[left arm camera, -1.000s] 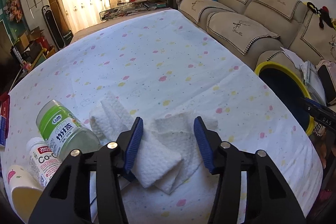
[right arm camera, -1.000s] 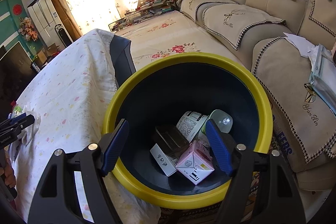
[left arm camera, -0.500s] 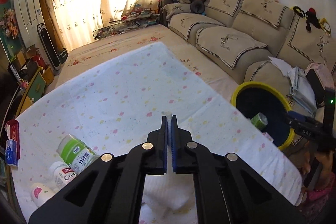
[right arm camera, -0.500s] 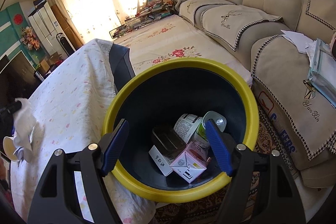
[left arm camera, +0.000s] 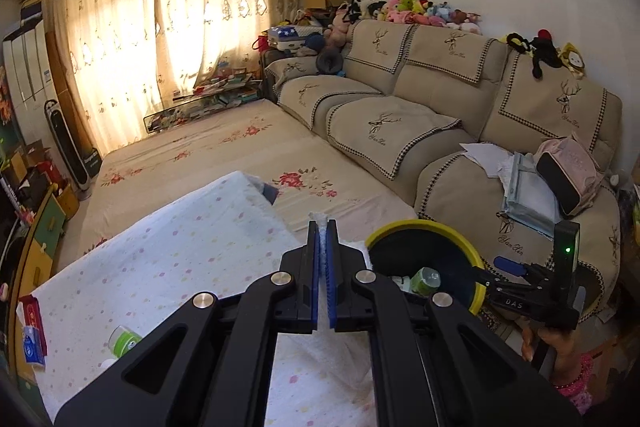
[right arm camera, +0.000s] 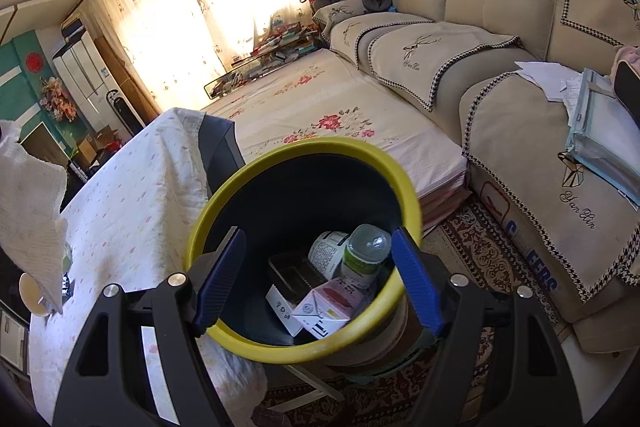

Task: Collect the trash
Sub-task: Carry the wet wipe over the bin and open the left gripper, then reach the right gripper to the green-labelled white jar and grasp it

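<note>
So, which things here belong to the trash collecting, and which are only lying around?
Job:
- left gripper, shut on the paper towel
- yellow-rimmed bin with trash inside
- green-capped bottle on the table
- right gripper, open over the bin

Lying about:
- sofa
- plush toys
- pink bag

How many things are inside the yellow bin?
5 that I can see in the bin: green bottle, round tub, dark tray, white box, pink carton. More may hide underneath.
</note>
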Motion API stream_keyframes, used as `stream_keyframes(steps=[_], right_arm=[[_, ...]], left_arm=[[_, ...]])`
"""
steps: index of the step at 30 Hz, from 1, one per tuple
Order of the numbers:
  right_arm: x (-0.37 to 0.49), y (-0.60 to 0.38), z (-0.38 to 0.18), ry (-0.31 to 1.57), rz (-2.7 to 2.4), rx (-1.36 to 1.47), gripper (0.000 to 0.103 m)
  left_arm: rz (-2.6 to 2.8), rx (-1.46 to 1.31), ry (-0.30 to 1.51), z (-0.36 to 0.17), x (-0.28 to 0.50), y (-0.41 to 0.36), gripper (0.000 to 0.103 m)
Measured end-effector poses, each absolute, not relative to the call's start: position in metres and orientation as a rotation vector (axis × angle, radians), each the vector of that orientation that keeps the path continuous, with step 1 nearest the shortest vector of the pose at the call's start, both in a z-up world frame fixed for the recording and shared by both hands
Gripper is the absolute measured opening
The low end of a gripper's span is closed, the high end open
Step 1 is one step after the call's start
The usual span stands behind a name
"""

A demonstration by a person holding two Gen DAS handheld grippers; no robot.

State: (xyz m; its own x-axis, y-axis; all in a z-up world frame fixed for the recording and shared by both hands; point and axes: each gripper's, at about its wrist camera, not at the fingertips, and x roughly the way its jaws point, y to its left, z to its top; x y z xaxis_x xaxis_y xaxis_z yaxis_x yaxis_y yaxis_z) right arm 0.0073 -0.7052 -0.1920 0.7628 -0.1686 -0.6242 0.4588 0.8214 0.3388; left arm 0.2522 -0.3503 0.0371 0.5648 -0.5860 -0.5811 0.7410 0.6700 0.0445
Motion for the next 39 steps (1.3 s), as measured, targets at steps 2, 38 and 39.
stream_keyframes(steps=[2,38,39], right_arm=[[0.0,-0.711,-0.19,0.603,-0.371,0.509,0.071],[-0.033,-0.74,-0.193,0.614,-0.402,0.538,0.071],[-0.031,-0.738,-0.193,0.62,-0.397,0.532,0.071]], left_arm=[[-0.826,0.305,0.561,0.043,0.244,-0.368,0.004],[-0.895,0.282,0.757,-0.072,0.264,-0.483,0.06],[-0.892,0.265,0.744,-0.066,0.263,-0.472,0.063]])
